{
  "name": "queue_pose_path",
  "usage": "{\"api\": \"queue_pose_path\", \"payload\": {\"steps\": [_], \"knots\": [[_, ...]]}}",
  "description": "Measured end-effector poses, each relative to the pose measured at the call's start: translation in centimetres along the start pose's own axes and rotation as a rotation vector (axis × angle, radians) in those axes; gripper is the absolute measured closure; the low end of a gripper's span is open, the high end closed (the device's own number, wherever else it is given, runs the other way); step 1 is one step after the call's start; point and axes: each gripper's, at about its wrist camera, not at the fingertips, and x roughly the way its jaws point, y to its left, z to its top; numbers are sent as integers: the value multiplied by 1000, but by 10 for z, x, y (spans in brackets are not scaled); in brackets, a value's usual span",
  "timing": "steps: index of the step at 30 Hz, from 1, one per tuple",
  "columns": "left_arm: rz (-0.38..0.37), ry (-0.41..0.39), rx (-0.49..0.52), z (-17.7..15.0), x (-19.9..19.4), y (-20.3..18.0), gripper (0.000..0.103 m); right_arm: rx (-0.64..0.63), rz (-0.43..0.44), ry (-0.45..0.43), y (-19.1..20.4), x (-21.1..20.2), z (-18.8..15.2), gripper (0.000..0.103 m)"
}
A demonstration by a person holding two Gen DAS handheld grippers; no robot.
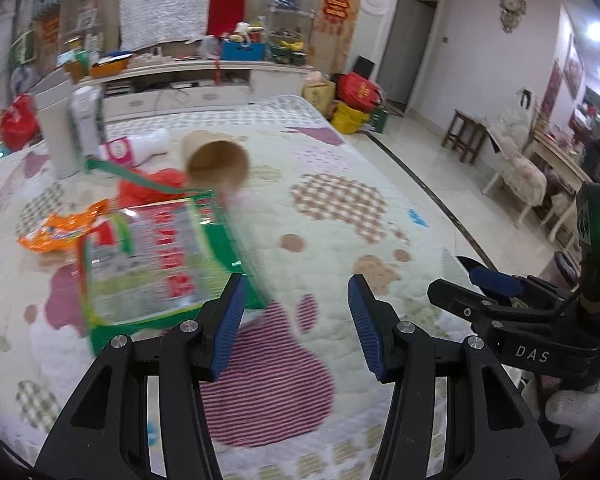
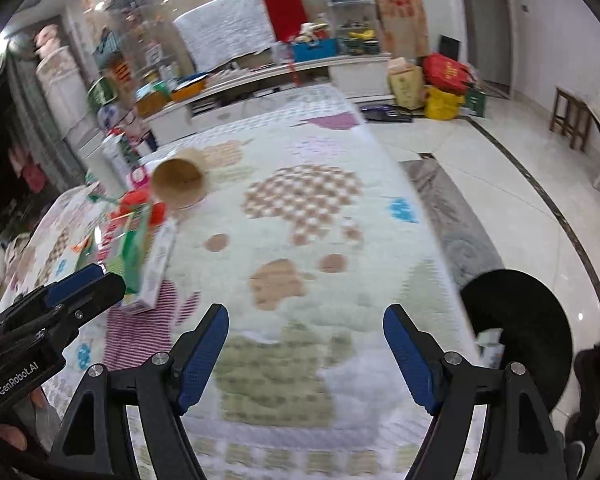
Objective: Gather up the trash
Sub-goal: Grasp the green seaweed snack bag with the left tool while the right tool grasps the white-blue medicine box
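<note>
Trash lies on a patterned quilt. In the left wrist view a green-edged flat box lies just ahead-left of my open, empty left gripper. Beyond it are an orange snack wrapper, a red plastic bag, a tipped brown paper cup, a pink-labelled white bottle and an upright carton. In the right wrist view my right gripper is open and empty over bare quilt. The cup and the box lie far left.
A black round bin stands on the floor off the quilt's right edge. A grey rug lies beside it. A white low cabinet runs along the back. Bags and a wooden stool stand at right.
</note>
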Motion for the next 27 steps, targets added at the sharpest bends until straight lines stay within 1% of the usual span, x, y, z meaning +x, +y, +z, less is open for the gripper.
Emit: {"api": "queue_pose_path", "payload": {"steps": [6, 12, 19, 23, 27], "knots": [[39, -8, -58, -8, -11, 36, 52, -57, 37, 18, 36, 14, 3, 25], [74, -6, -113, -15, -19, 68, 52, -100, 58, 35, 64, 25, 6, 25], [50, 9, -203, -25, -28, 112, 52, -137, 62, 52, 87, 31, 7, 25], [49, 25, -254, -34, -31, 138, 48, -150, 76, 57, 99, 34, 9, 24], [42, 34, -299, -38, -35, 157, 48, -160, 95, 61, 109, 38, 10, 24]]}}
